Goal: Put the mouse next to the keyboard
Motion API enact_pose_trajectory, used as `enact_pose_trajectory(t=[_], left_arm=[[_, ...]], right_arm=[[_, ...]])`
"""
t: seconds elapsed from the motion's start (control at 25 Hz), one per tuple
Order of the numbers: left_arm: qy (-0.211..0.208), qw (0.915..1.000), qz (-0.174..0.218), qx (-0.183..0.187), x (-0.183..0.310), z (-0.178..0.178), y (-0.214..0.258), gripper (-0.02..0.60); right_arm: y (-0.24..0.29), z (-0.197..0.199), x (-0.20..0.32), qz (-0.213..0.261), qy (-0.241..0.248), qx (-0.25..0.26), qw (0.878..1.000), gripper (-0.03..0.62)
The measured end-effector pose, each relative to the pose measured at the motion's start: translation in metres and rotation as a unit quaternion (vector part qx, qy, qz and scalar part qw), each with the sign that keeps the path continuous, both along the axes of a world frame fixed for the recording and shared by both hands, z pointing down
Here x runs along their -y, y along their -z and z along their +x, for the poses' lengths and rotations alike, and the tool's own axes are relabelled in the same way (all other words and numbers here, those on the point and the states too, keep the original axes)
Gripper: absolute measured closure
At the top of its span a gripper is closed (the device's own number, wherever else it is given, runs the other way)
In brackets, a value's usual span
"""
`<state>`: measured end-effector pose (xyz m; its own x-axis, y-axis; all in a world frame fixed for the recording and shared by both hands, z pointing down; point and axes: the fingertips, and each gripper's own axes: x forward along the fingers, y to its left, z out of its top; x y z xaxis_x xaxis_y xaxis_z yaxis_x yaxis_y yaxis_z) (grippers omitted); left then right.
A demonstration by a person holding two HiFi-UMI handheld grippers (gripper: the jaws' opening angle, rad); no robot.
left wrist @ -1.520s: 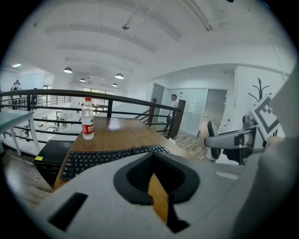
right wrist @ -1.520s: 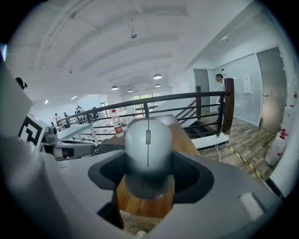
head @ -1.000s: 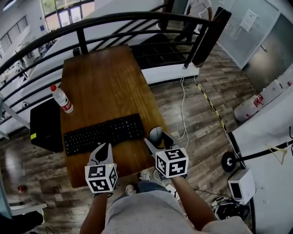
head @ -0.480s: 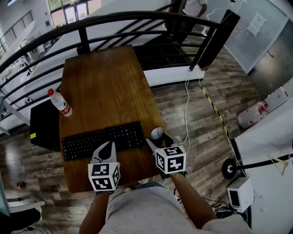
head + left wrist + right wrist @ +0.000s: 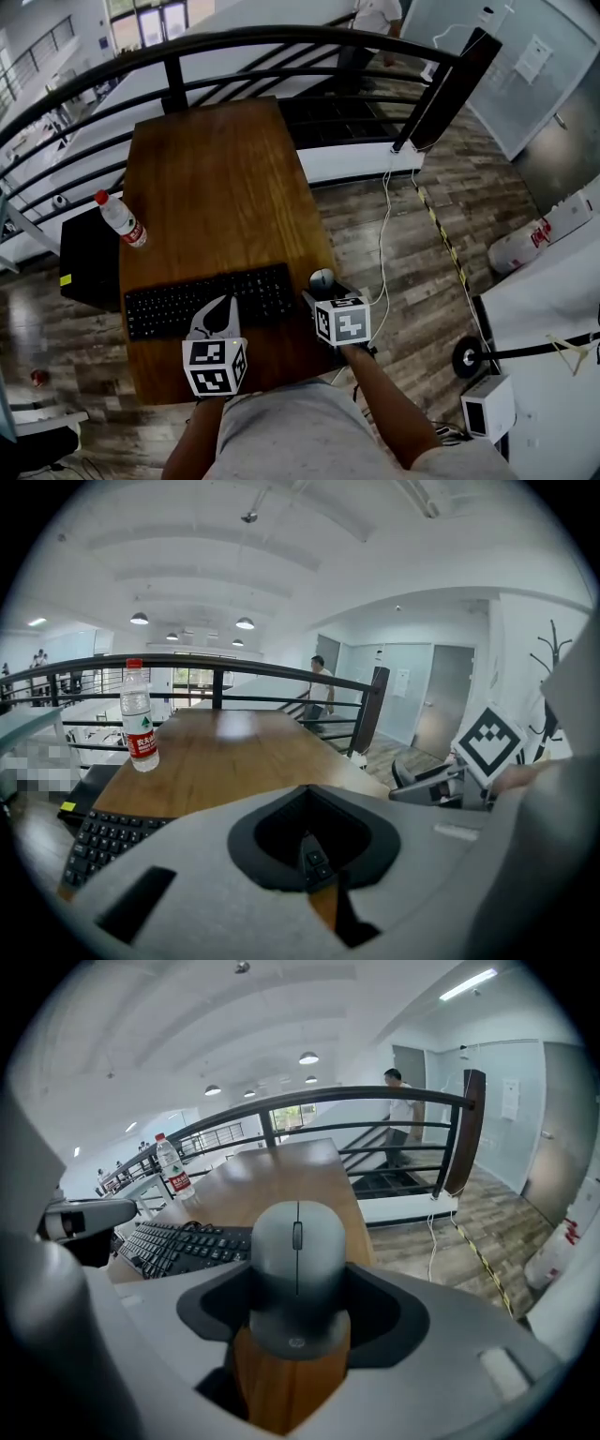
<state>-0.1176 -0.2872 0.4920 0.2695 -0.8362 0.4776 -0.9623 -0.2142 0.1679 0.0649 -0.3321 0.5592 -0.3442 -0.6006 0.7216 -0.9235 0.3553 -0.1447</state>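
The R gripper (image 5: 296, 1283) has its jaws clamped on the flanks of the mouse (image 5: 297, 1241), approx. at mid-body. That grip makes sense: squeezing across the narrow width keeps the mouse level and its nose pointing away from the person, parallel w/ the keyboard (image 5: 208, 300). The mouse sits just beside the keyboard's right end, on the narrow strip of table (image 5: 216, 178) between the keys and the right edge. That's about where the task wants it. Wood shows under its tail, but I can't tell for sure whether it rests on the table or is held a touch above. The L gripper (image 5: 317, 864) has its jaws together w/ nothing between them. It hangs over the keyboard's near edge, prob. parked there since one gripper is enough for this job. A water bottle (image 5: 122, 220) stands well apart at the far left, no factor here.
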Motion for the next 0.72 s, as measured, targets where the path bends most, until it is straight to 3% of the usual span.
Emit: enact_pose_trajectory(t=[0.24, 0.72], left_arm=[[0.001, 1.0, -0.003, -0.001, 0.008, 0.004, -0.004, 0.588], [0.014, 0.9999, -0.004, 0.001, 0.019, 0.003, -0.006, 0.588]], right_arm=[[-0.019, 0.001, 0.011, -0.051, -0.008, -0.011, 0.999, 0.292], [-0.045, -0.004, 0.023, -0.095, -0.005, -0.025, 0.995, 0.292]])
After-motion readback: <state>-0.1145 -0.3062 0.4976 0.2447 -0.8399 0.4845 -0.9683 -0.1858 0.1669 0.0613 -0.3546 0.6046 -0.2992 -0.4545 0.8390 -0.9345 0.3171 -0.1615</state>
